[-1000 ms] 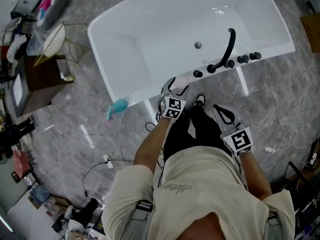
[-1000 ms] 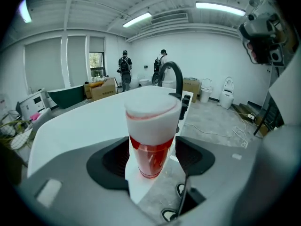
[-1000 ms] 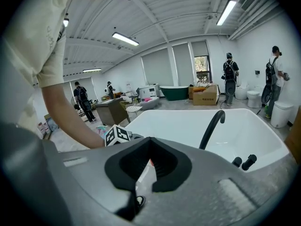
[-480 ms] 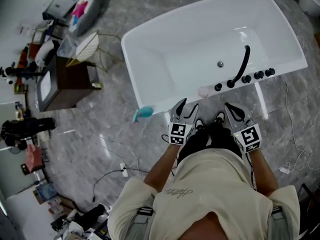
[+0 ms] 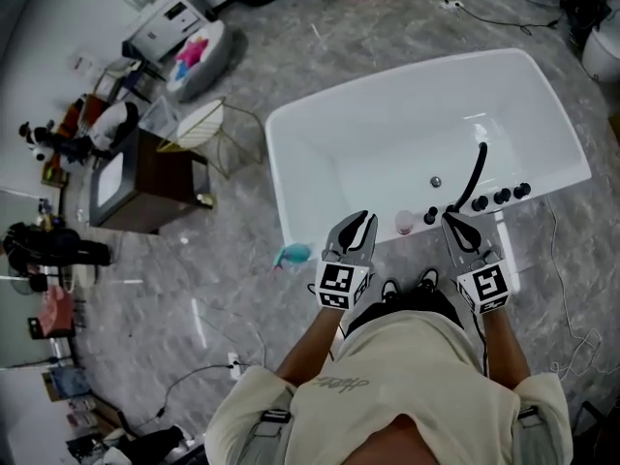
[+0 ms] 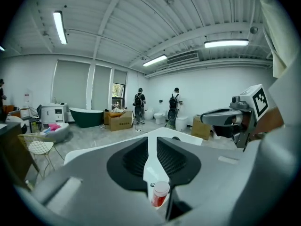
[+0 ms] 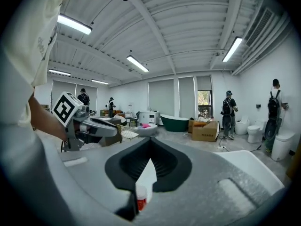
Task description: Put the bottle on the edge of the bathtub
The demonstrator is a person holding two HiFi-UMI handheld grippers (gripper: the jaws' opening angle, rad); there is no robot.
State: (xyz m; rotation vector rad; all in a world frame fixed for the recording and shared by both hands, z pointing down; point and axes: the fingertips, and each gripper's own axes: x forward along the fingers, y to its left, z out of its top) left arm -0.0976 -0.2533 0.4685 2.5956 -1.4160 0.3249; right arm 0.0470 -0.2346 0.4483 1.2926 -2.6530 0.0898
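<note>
The small red bottle [image 5: 404,222] with a pale cap stands upright on the near rim of the white bathtub [image 5: 542,190], free of both grippers. My left gripper [image 5: 359,223] hangs just left of it, short of the rim. Its jaws are closing to a narrow slit with nothing between them. Through that slit in the left gripper view [image 6: 151,142], the bottle [image 6: 160,194] shows low down. My right gripper [image 5: 452,223] is to the bottle's right, its jaws shut and empty. In the right gripper view [image 7: 150,142], the bottle [image 7: 141,202] peeks out below the jaws.
A black faucet [image 5: 475,177] and black knobs [image 5: 502,197] sit on the rim right of the bottle. A teal object [image 5: 293,255] lies on the grey floor by the tub's corner. A dark wooden cabinet [image 5: 145,192] and a wire basket [image 5: 199,129] stand further left. Cables run across the floor.
The left gripper let go of the bottle, which stays on the rim. Both grippers drew back from the tub edge, and the left jaws narrowed. The head view pulled back.
</note>
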